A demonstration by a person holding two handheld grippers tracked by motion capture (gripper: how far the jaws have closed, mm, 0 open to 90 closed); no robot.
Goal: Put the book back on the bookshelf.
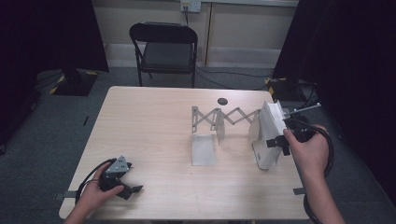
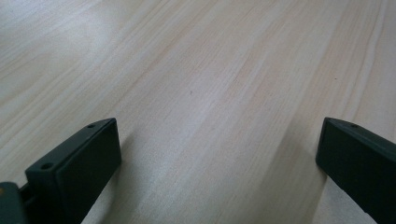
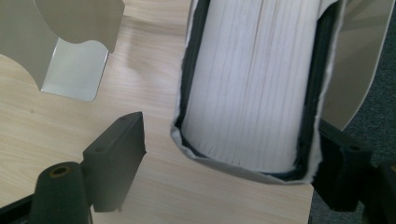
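Observation:
A thick white book (image 1: 268, 133) stands upright on the wooden table (image 1: 149, 121), at the right end of a beige accordion book rack (image 1: 226, 116). My right gripper (image 1: 280, 141) is at the book's near side. In the right gripper view the book's page edge (image 3: 252, 84) sits between the jaws of the right gripper (image 3: 229, 122). The left jaw stands clear of the cover and the right jaw is close beside it. My left gripper (image 1: 132, 191) rests at the table's front left, and the left gripper (image 2: 218, 125) has its jaws wide apart over bare wood.
A rack divider plate (image 1: 204, 149) stands mid-table, and a divider plate (image 3: 74, 70) lies left of the book. A small black disc (image 1: 222, 101) lies near the far edge. A black folding chair (image 1: 166, 46) stands beyond the table. The right table edge runs close to the book.

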